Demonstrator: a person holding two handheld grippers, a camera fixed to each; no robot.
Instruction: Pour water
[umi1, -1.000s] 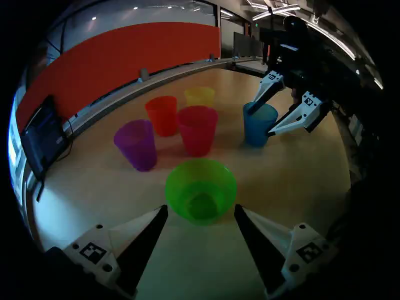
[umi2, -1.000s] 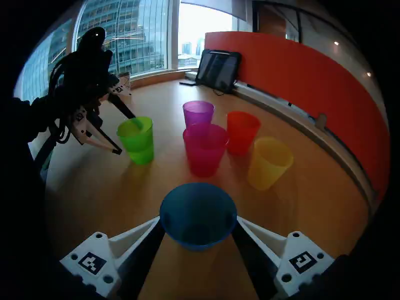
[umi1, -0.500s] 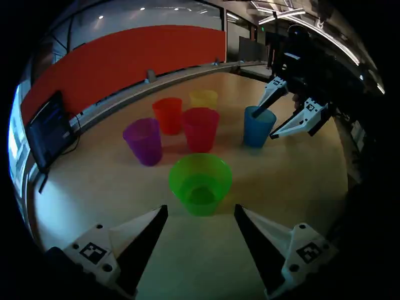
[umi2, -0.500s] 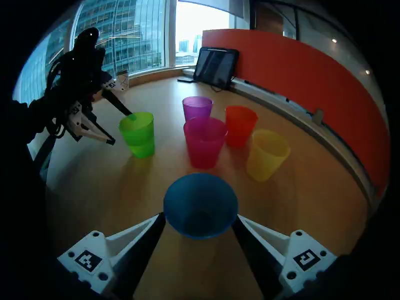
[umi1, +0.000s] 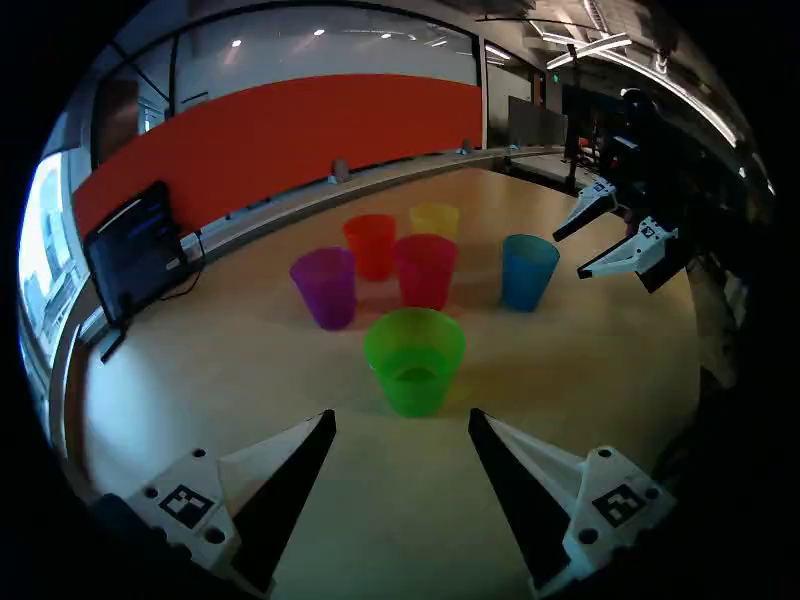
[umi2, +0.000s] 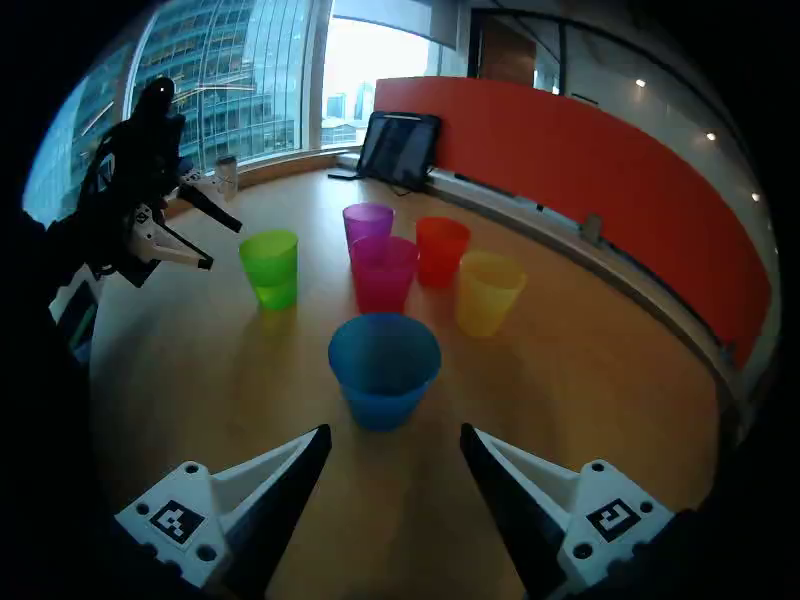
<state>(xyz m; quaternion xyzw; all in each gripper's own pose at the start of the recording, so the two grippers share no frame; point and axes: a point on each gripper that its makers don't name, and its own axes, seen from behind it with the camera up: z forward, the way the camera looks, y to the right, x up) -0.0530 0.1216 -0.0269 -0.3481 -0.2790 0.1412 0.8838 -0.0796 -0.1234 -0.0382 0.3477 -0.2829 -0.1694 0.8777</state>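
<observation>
Several plastic cups stand upright on a wooden table. In the left gripper view the green cup (umi1: 414, 360) sits just ahead of my open left gripper (umi1: 400, 425), apart from both fingers. Behind it stand purple (umi1: 325, 287), orange (umi1: 370, 245), pink (umi1: 425, 270), yellow (umi1: 435, 219) and blue (umi1: 527, 272) cups, and my right gripper (umi1: 595, 250) hangs open right of the blue cup. In the right gripper view the blue cup (umi2: 384, 369) stands ahead of my open right gripper (umi2: 393, 440), untouched. The green cup (umi2: 270, 268) stands at left, beside the left gripper (umi2: 220, 245), held by a dark-sleeved person.
An open laptop (umi1: 132, 252) sits at the table's far edge, before an orange wall (umi1: 280, 125). The same laptop (umi2: 400, 148) shows near the windows (umi2: 220, 80) in the right gripper view. Bare wooden tabletop (umi2: 600, 370) stretches right of the cups.
Both grippers have drawn back from their cups: the green and blue cups, earlier between the open fingers, now stand farther ahead on the table. The cups have not moved.
</observation>
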